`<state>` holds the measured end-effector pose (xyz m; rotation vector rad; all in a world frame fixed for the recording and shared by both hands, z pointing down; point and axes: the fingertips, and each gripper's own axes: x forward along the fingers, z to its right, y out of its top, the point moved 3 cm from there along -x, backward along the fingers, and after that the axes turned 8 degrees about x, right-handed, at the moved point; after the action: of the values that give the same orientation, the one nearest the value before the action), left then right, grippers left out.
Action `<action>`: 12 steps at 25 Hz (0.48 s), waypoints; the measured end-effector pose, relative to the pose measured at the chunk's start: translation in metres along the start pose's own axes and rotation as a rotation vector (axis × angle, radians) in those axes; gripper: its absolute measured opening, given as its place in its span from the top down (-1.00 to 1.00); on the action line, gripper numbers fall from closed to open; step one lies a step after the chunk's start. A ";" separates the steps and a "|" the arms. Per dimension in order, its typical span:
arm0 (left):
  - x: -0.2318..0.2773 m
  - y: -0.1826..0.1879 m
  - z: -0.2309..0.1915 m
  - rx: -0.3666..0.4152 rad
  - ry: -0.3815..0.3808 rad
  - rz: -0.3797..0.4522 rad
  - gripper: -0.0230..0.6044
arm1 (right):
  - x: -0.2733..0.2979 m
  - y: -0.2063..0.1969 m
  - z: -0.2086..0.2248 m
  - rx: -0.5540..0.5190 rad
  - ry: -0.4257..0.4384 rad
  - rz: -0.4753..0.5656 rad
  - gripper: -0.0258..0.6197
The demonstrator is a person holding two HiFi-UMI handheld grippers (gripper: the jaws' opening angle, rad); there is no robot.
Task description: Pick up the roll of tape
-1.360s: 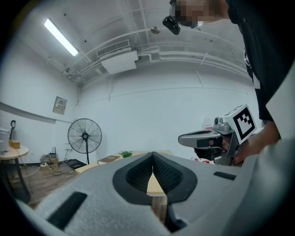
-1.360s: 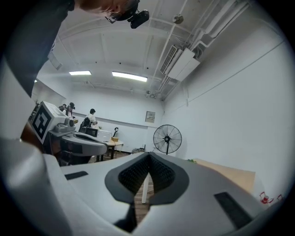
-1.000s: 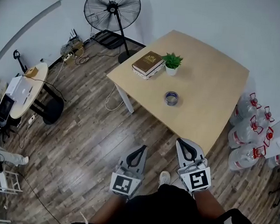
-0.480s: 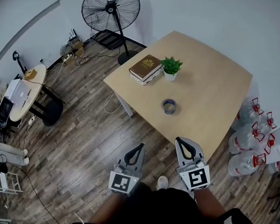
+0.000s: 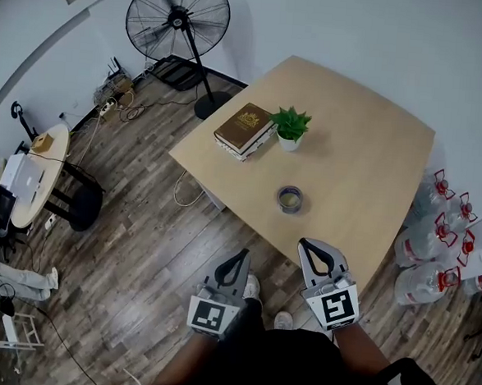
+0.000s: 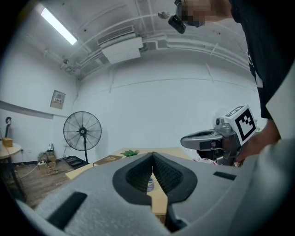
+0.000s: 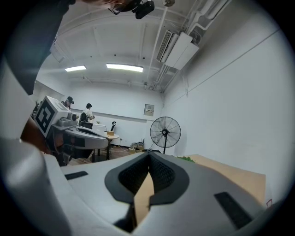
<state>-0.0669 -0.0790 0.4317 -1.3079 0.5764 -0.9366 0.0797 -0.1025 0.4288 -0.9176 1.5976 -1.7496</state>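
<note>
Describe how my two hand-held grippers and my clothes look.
The left hand-held gripper and right hand-held gripper are light grey, with tapered jaws lined in ribbed black padding and a white cube bearing black square markers. The person wears a black top.

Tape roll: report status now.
Left gripper and right gripper shut, empty. Tape roll flat on table, untouched. Path clear; book and plant beyond it.
</note>
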 end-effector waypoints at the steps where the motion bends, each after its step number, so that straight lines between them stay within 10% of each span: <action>1: 0.007 -0.001 -0.005 -0.005 -0.013 0.006 0.91 | 0.007 -0.001 0.003 -0.002 -0.008 -0.004 0.93; 12: 0.067 -0.014 -0.065 -0.046 -0.130 0.012 0.91 | 0.082 -0.024 0.024 -0.096 -0.068 -0.129 0.81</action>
<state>-0.0879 -0.1709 0.4411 -1.3944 0.5065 -0.8259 0.0513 -0.1796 0.4616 -1.1366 1.6217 -1.7200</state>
